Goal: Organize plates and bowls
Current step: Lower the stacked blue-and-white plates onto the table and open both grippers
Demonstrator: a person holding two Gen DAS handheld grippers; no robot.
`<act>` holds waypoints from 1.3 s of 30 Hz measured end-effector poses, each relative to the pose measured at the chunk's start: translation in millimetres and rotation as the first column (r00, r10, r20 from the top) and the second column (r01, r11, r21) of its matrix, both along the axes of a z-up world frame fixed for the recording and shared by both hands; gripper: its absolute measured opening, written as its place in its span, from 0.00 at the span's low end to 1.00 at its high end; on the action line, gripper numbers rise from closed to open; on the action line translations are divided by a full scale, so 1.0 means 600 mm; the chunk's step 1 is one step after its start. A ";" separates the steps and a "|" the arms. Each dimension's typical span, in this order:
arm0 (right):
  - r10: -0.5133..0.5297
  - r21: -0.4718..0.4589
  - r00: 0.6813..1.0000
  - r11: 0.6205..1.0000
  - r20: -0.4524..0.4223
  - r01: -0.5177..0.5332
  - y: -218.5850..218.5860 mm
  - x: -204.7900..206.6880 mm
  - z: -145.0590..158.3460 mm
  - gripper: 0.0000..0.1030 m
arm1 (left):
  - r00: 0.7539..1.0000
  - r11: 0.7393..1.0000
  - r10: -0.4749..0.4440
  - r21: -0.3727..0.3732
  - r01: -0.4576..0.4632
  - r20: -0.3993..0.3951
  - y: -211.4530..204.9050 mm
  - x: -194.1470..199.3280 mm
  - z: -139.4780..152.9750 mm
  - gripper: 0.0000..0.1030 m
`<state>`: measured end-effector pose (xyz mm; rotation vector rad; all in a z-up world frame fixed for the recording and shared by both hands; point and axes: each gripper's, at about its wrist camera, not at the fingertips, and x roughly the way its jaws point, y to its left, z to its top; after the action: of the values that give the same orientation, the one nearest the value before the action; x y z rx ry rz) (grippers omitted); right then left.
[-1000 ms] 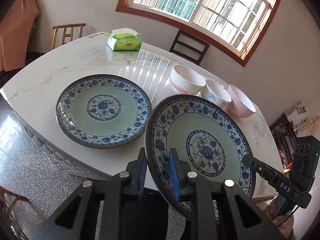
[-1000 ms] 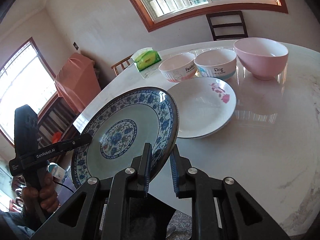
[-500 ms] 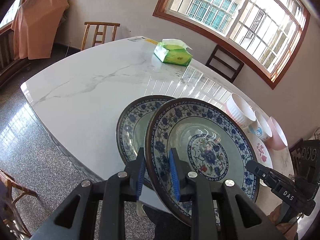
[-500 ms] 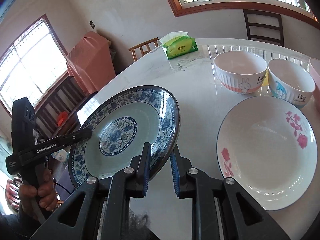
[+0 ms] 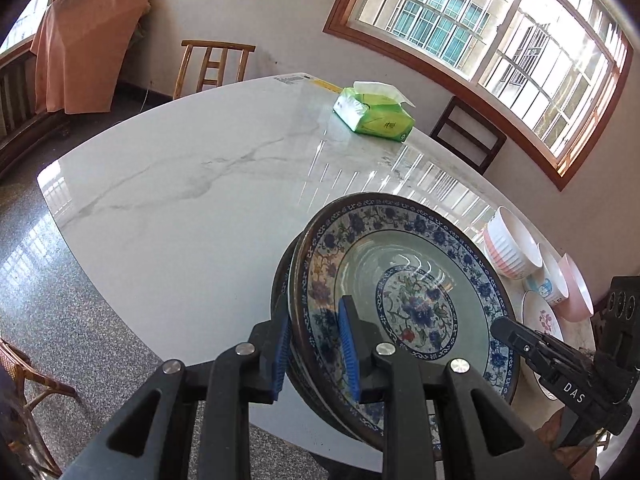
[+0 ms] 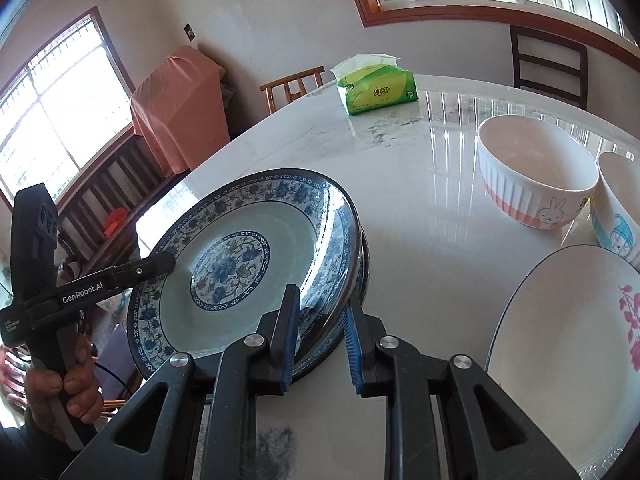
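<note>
Both grippers clamp the same blue-and-white floral plate [image 5: 416, 304], one on each side of its rim: the left gripper [image 5: 316, 350] has its blue-padded fingers [image 5: 347, 344] closed narrowly on the rim nearest it, and the right gripper [image 6: 320, 340] pinches the opposite rim in the same narrow way. The plate is tilted, lying over a second blue-and-white plate [image 6: 362, 264], of which only an edge shows underneath, at the near edge of the marble bench [image 5: 192, 184]; whether the two plates touch cannot be told. Toward the right end of the bench stand a ribbed white bowl with a rabbit [image 6: 536, 176], a white bowl with a blue cartoon figure [image 6: 618, 208] and a pink bowl [image 5: 576, 292] in a row, with a white plate with pink flowers [image 6: 568, 356] just in front of them. A green tissue pack [image 5: 374, 114] lies near the far edge.
</note>
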<state>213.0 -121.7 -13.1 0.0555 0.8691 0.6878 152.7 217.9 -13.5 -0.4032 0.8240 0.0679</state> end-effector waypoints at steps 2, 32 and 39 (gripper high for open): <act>-0.003 -0.005 1.000 1.000 0.002 0.003 0.002 0.001 -0.002 0.21 | 1.000 1.000 0.000 0.003 0.000 0.001 -0.001 0.000 -0.003 0.22; 0.024 -0.090 0.992 0.996 0.125 -0.013 0.037 -0.015 -0.012 0.37 | 1.000 0.999 0.020 -0.037 -0.020 -0.010 0.011 0.004 -0.035 0.23; -0.001 -0.132 0.985 0.991 0.173 0.024 0.043 -0.022 -0.009 0.64 | 1.000 1.000 0.025 -0.001 -0.025 0.007 0.003 0.000 -0.035 0.23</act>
<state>200.0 -96.0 -18.8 -0.1176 0.7449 0.6114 152.9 219.7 -34.7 -0.4145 0.8125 0.0892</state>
